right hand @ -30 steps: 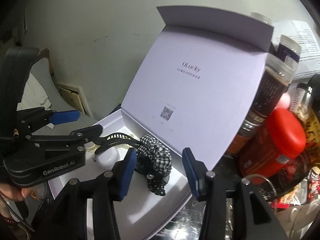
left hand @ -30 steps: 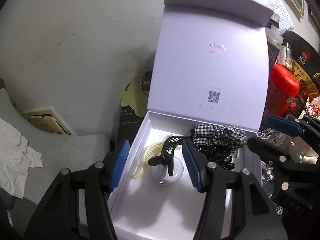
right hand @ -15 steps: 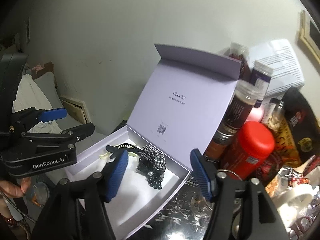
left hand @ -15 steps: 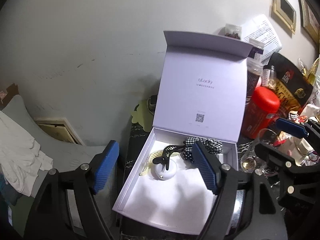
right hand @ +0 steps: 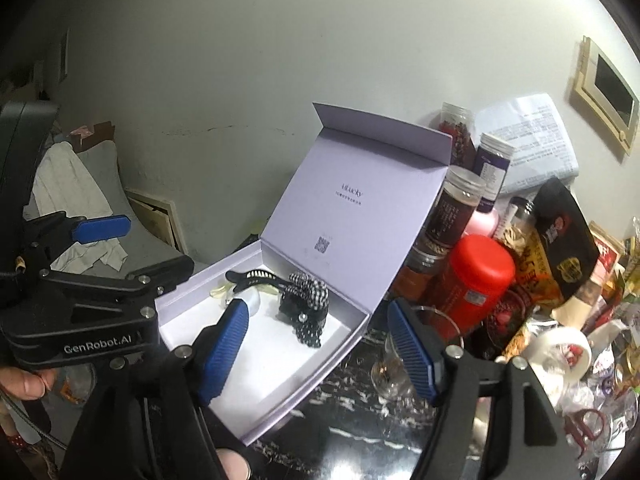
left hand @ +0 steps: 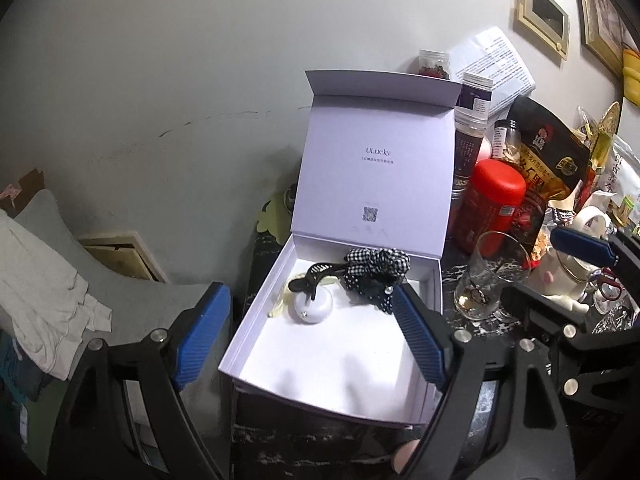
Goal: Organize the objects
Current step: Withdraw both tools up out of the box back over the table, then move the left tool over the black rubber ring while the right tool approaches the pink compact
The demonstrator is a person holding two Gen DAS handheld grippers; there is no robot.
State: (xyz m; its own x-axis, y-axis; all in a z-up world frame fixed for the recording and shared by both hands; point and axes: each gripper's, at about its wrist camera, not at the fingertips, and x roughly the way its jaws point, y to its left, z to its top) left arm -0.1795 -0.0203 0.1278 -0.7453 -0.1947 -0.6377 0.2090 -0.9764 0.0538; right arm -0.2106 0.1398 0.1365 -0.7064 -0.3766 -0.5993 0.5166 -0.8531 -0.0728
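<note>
Lavender box lid upright, gingham scrunchie, black claw clip – perhaps on a white case – both grippers' jaws just spread, empty

"ULucky" stands above a QR code inside the box lid, and "GenRobot.AI" on the left gripper body.

Pretty dim in here, most of the view is just a plain grey-white wall with a long scuff mark across it. Low down against it there's a small wood-framed panel. A grey cushion sits on the left with a white cloth draped over it. Couple of framed pictures hang up on the right. The table is black marble-look.
</note>
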